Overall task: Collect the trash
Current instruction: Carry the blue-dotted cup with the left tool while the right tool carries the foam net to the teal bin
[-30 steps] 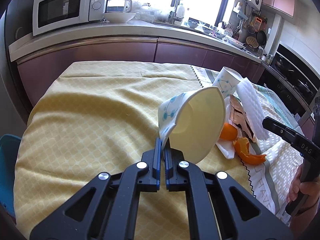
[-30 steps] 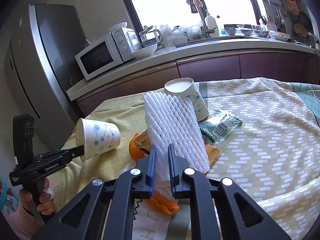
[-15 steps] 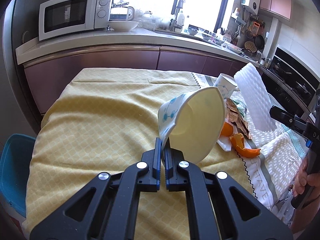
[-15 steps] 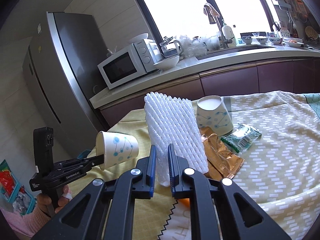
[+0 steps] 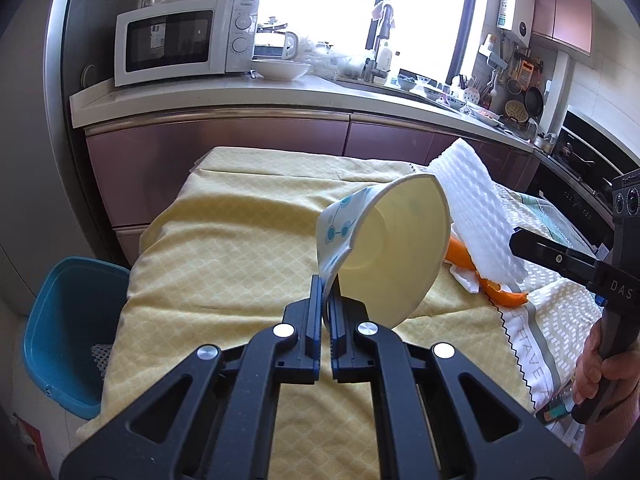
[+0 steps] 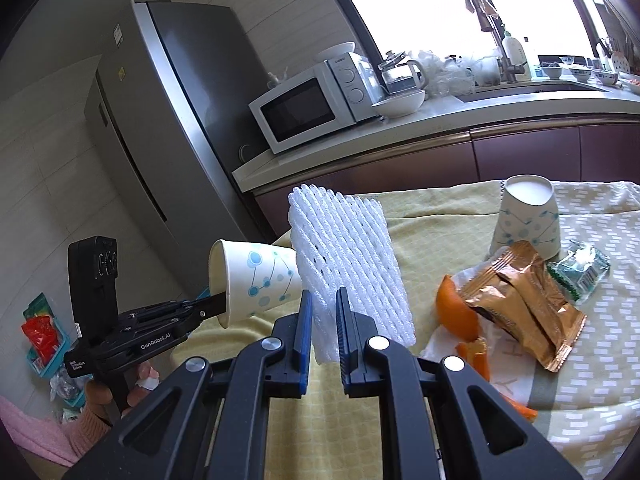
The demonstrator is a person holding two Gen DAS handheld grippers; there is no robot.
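**Both grippers carry trash above the table**

The left gripper (image 5: 326,298) is clamped on the rim of a white paper cup with blue dots (image 5: 384,248), held tipped on its side. The right gripper (image 6: 322,312) pinches a white foam net sleeve (image 6: 348,264) upright. Beyond them, on the yellow tablecloth (image 5: 240,248), lie orange peel (image 6: 456,312), a gold foil wrapper (image 6: 524,320) and a second, upturned paper cup (image 6: 526,216). Left of the left gripper, beside the table, sits a blue plastic bin (image 5: 68,332).

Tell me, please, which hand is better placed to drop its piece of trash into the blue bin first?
Probably the left: the left gripper, pinching the paper cup, is on the blue bin side, with the right gripper and foam net farther off.
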